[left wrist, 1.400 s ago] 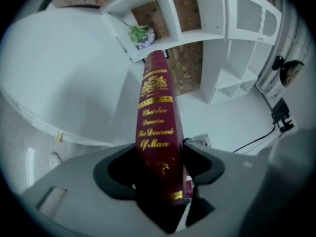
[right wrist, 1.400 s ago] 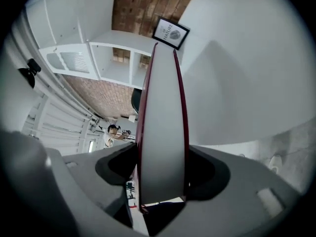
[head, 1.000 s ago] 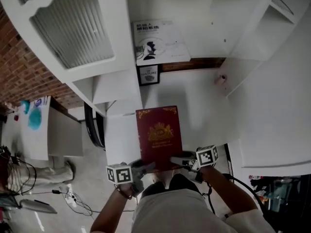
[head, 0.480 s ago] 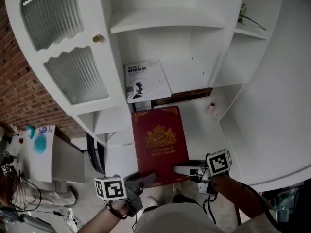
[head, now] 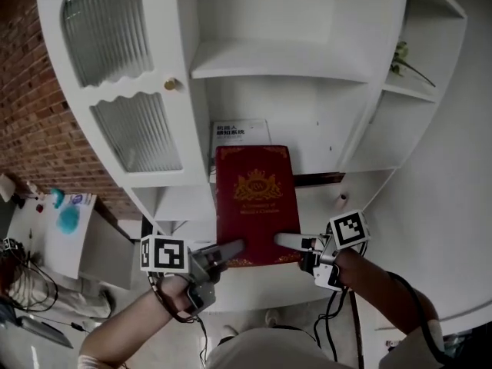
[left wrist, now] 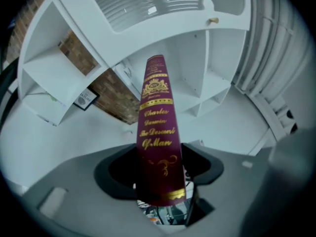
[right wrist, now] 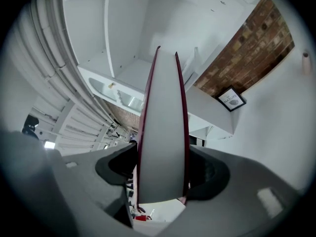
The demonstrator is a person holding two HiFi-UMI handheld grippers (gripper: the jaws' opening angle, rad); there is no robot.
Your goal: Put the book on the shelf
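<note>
A dark red book [head: 256,202] with gold print is held upright in front of the white shelf unit [head: 277,60]. My left gripper [head: 223,254] is shut on its lower left corner, and my right gripper [head: 292,243] is shut on its lower right corner. In the left gripper view the gold-lettered spine [left wrist: 158,127] rises between the jaws of the left gripper [left wrist: 160,174]. The right gripper view shows the pale page edge [right wrist: 163,132] clamped in the right gripper [right wrist: 163,172]. The book's top edge overlaps a white book [head: 240,133] that leans in the lower shelf bay.
A cabinet door [head: 115,60] with ribbed glass and a brass knob [head: 171,84] stands open at the left. A plant sprig [head: 403,56] lies on a right side shelf. A small framed picture [left wrist: 85,98] stands by the brick wall [head: 31,129]. A low table [head: 65,217] is lower left.
Both grippers have carried the red book up and towards the shelf. It now covers the framed picture and the foot of the white book. My view has tilted upward.
</note>
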